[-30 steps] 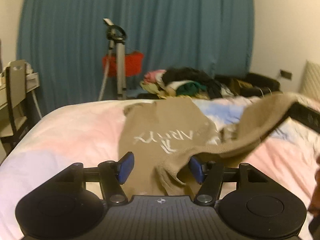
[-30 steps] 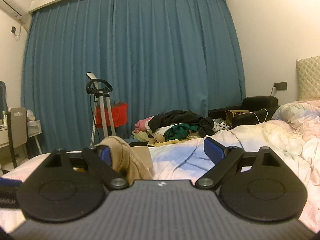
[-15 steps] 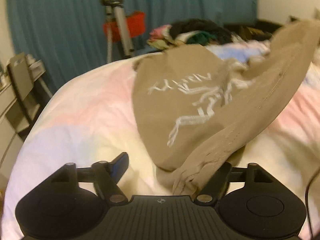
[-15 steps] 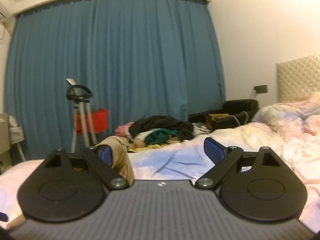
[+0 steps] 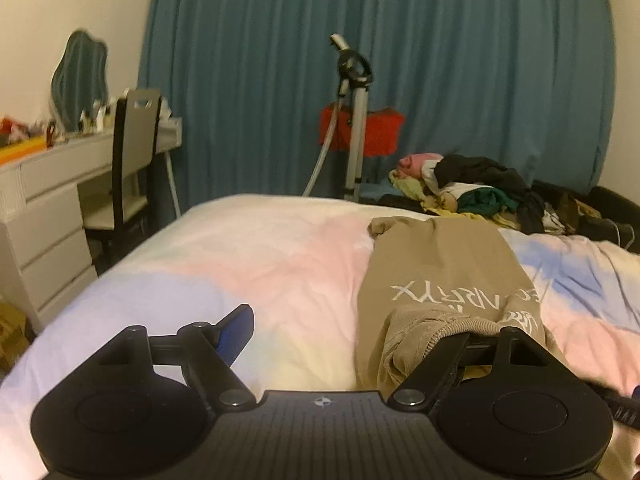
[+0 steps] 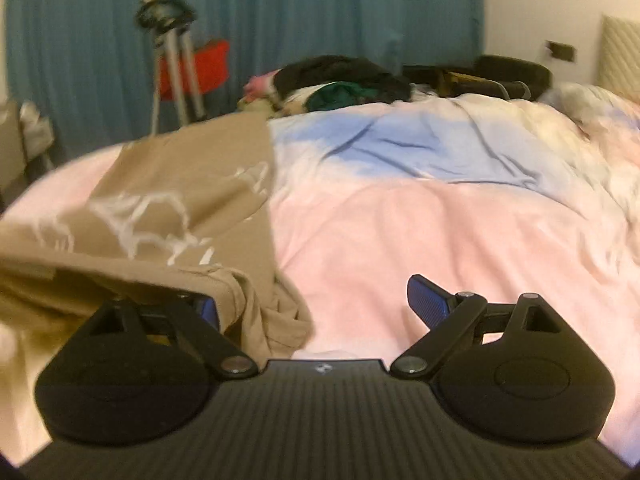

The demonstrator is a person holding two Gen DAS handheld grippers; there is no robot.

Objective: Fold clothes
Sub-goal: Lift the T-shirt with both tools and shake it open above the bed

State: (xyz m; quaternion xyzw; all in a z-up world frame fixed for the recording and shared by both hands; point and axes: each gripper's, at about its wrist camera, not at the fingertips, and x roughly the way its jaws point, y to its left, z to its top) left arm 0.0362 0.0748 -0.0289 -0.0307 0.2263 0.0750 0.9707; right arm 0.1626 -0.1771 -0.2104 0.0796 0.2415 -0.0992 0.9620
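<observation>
Tan top part-folded on the bed, both tongs letting go

I take the bed as my landmark: the tan top with white lettering lies lengthwise on its pastel cover, narrowed into a long strip, so I judge the side folds done and the crosswise fold and tidying left; beyond the bed's far edge a clothes heap waits, so I reckon most of the job remains. At the bed's near edge my left tongs are spreading, a bunched hem draped over one finger with nothing pressed between. My right tongs stand wide, cloth lying against one finger only, not pinched, with bare pink cover between them
</observation>
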